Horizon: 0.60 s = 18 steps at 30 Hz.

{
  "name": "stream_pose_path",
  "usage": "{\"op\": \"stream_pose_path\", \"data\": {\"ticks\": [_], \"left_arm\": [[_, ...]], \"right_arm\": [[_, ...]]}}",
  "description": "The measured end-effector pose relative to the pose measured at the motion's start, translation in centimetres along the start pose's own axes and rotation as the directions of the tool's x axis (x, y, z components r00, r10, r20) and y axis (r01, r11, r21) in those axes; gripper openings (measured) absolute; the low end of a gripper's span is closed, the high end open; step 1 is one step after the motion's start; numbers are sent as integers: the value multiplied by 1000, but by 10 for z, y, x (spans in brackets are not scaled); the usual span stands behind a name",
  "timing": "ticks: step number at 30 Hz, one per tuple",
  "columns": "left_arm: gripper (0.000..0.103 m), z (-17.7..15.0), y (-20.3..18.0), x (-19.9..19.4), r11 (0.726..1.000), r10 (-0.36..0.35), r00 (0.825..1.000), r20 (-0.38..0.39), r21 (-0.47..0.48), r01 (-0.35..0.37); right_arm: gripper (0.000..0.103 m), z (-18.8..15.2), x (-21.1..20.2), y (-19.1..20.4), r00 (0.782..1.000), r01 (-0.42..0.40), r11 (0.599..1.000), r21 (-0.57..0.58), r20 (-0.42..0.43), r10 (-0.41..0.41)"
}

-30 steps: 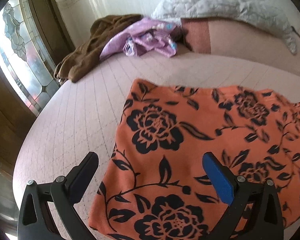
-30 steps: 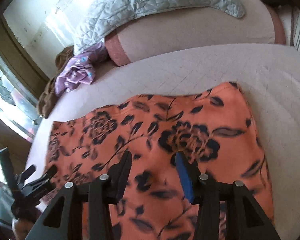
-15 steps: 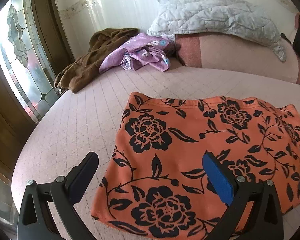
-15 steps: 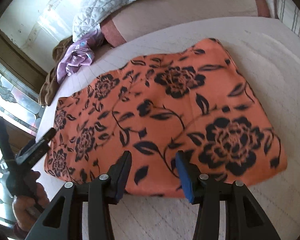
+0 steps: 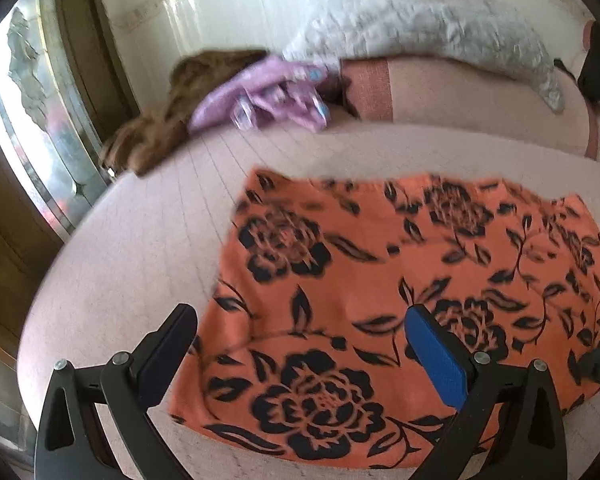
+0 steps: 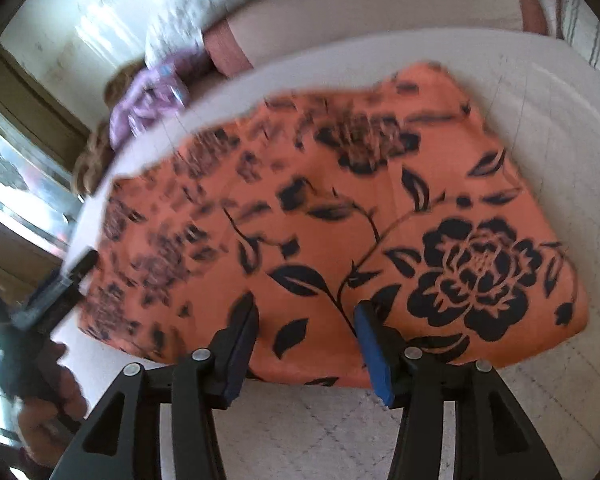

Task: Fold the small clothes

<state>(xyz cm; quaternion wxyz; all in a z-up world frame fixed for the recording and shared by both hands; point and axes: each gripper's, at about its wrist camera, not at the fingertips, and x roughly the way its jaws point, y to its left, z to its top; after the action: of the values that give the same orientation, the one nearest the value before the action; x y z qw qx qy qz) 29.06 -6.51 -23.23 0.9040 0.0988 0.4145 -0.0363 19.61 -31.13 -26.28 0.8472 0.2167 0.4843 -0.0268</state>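
Since a second ago the right claw has drawn back from over the orange cloth with black flower print to its near hem, and its jaws are opening, nothing between them. The left claw hovers wide open and empty above the cloth's near left corner. The cloth lies spread flat on the pale pink quilted bed, apparently already doubled into a neat rectangle; further folds look undone. Its long axis runs left to right across both views, short sides toward the window and the bed's far side.
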Motion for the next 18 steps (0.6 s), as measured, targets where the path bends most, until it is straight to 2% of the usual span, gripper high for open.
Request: {"op": "stream_pose_path", "data": {"ticks": [4, 5, 9, 12, 15, 18], "left_arm": [[103, -10, -9, 30, 999, 17, 989, -146, 39, -12], [103, -12, -9, 32, 999, 16, 988, -152, 34, -10], [103, -11, -7, 23, 1000, 2, 993, -121, 20, 0], [103, -19, -12, 21, 999, -10, 991, -136, 34, 15], [103, -23, -18, 20, 998, -9, 992, -126, 58, 16], [103, -23, -13, 15, 999, -9, 993, -115, 43, 14]], "right_arm": [[56, 1, -8, -2, 1000, -28, 1000, 13, 13, 28], [56, 2, -11, -4, 999, -42, 999, 30, 24, 42], [56, 4, -20, -5, 996, -65, 997, 41, 66, 62], [56, 2, -3, -5, 1000, -28, 999, 46, 2, 28], [56, 1, 0, -1, 1000, -5, 1000, 10, 1, 5], [56, 2, -9, -8, 999, -45, 998, 46, 12, 45]]}}
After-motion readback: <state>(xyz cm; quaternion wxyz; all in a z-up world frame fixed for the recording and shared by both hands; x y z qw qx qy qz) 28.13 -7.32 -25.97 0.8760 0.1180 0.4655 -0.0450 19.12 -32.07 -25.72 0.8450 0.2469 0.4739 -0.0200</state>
